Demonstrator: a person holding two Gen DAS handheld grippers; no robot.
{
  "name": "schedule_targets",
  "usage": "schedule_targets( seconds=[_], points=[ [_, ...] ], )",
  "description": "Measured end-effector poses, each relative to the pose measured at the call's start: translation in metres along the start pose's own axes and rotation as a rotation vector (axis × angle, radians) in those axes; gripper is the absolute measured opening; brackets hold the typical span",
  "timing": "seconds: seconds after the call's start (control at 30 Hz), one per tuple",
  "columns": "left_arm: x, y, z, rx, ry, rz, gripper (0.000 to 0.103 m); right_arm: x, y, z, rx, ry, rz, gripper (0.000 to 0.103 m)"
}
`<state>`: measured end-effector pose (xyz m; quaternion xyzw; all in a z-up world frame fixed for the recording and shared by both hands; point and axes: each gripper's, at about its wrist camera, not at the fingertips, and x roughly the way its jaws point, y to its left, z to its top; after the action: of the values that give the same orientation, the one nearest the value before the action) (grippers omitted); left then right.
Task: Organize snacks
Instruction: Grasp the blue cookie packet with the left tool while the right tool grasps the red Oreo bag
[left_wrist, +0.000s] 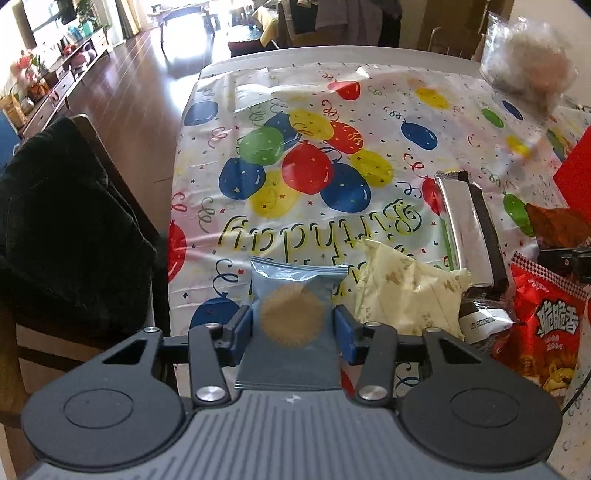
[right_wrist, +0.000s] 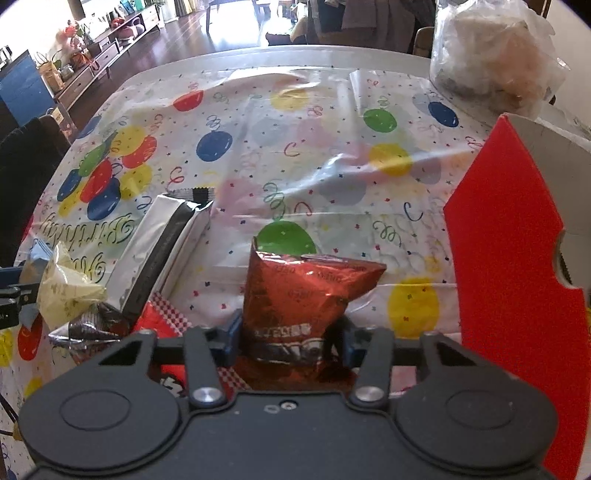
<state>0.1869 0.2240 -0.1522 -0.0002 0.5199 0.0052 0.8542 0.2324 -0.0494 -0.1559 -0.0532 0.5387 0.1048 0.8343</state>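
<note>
We are holding the left tongs (left_wrist: 293, 326) around a blue-grey snack packet (left_wrist: 291, 325) with a gold seal on it, the two blue pads pressing against its sides. The packet is lying on the near edge of the table (left_wrist: 317, 55), on a balloon-printed birthday tablecloth (left_wrist: 314, 177). Just to its right a pale yellow packet (left_wrist: 402, 295) is resting, and beyond that a long silver and black wrapper (left_wrist: 469, 229) is lying lengthwise. A red snack bag with a lion (left_wrist: 546, 332) is sitting at the right edge of that view.

We are gripping a dark red foil bag (right_wrist: 303, 295) with the right tongs (right_wrist: 290, 341), the pads pinching its lower part so the foil is creasing inward while the top of the bag is standing up above them. A tall red cardboard box (right_wrist: 513, 258) is standing just to the right, its open side showing white card. At the far right corner of the table a clear plastic bag (right_wrist: 491, 55) of pale lumps is sitting. A chair draped in dark cloth (left_wrist: 66, 229) is standing to the left of the table.
</note>
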Motion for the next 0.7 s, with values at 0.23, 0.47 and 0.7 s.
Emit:
schedule_targets(
  seconds=[0.23,0.47,0.7],
  points=[
    [-0.01,0.004,-0.004,-0.074,-0.009,-0.012,0.047,-0.018,-0.01,-0.004,-0.001,-0.048,0.026,0.041],
    [-0.038,-0.004,-0.005,-0.083,-0.047,0.007,0.047,-0.051,-0.021,-0.007,-0.03,-0.112,0.041,0.041],
    [-0.069,-0.022,0.0,-0.086,-0.086,-0.001,0.047,-0.086,-0.04,-0.007,-0.032,-0.17,0.086,0.041]
  ],
)
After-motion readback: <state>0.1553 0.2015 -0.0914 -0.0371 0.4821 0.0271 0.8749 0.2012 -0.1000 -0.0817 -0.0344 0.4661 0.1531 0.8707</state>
